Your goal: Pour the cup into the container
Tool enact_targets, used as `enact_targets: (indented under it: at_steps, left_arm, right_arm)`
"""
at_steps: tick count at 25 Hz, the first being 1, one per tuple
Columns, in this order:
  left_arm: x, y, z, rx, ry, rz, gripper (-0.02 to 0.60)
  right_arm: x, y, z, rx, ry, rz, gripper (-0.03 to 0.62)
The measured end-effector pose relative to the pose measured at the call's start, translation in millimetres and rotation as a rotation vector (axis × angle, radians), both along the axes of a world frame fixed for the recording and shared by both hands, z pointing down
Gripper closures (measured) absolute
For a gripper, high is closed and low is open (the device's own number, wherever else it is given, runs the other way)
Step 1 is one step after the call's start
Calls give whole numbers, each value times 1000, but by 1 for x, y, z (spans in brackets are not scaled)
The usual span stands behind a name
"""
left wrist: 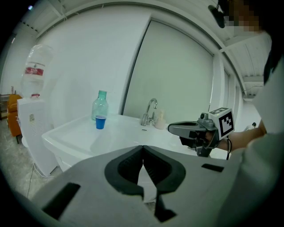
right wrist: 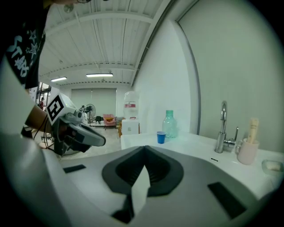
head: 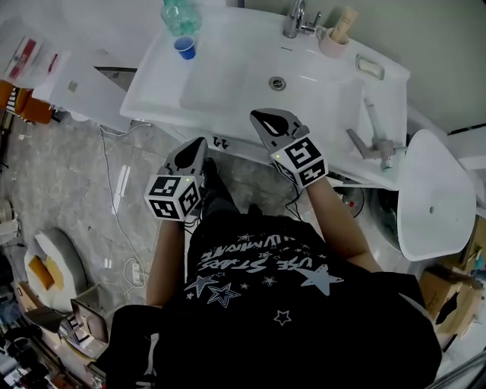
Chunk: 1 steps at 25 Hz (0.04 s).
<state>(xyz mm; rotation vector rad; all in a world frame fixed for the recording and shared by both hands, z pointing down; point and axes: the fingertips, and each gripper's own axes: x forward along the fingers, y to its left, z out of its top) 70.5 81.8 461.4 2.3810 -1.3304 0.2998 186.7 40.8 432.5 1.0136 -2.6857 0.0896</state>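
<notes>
The left gripper [head: 199, 144] had its jaws closed tip to tip with nothing between them; the right gripper [head: 258, 116] was likewise closed and empty. Both hovered at the near edge of the white sink [head: 228, 83], the right one over its rim. The blue cup [head: 184, 48] stood upright on the sink's far left corner, just beside the green bottle [head: 180, 15], well apart from both grippers.
</notes>
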Motion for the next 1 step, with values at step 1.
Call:
enact_targets:
  at_steps: [1]
  left_arm:
    - [5, 4, 0, 1, 0, 4, 572]
  right_arm:
    - [5, 4, -1, 0, -4, 6, 588]
